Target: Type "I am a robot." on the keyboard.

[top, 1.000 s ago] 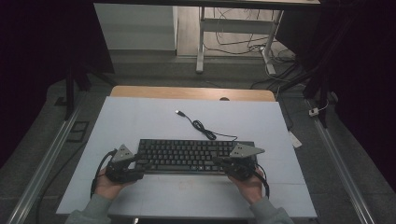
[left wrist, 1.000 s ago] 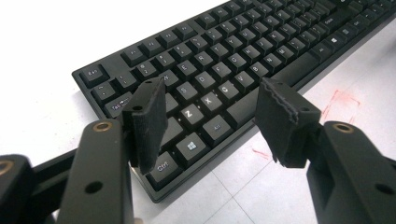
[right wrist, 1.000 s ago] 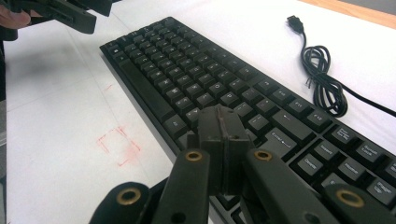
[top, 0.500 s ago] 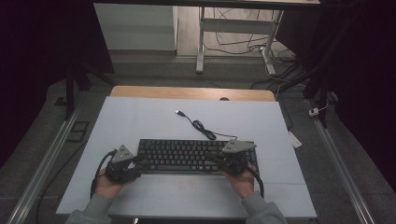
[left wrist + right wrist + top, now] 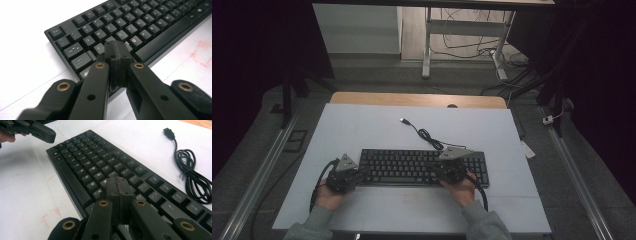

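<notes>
- The left gripper (image 5: 360,174) was held over the left end of a black keyboard (image 5: 412,167), its jaws pressed together after just closing, with nothing pinched between them; the tips were seen above the letter keys near A and S.
- The right gripper (image 5: 445,170) was held over the keyboard's right half, jaws also pressed together and empty.
- The keyboard was laid flat near the front of a white table (image 5: 362,125).
- Beyond it, its black cable (image 5: 427,135) was seen coiled loosely, ending in a USB plug (image 5: 403,120).
</notes>
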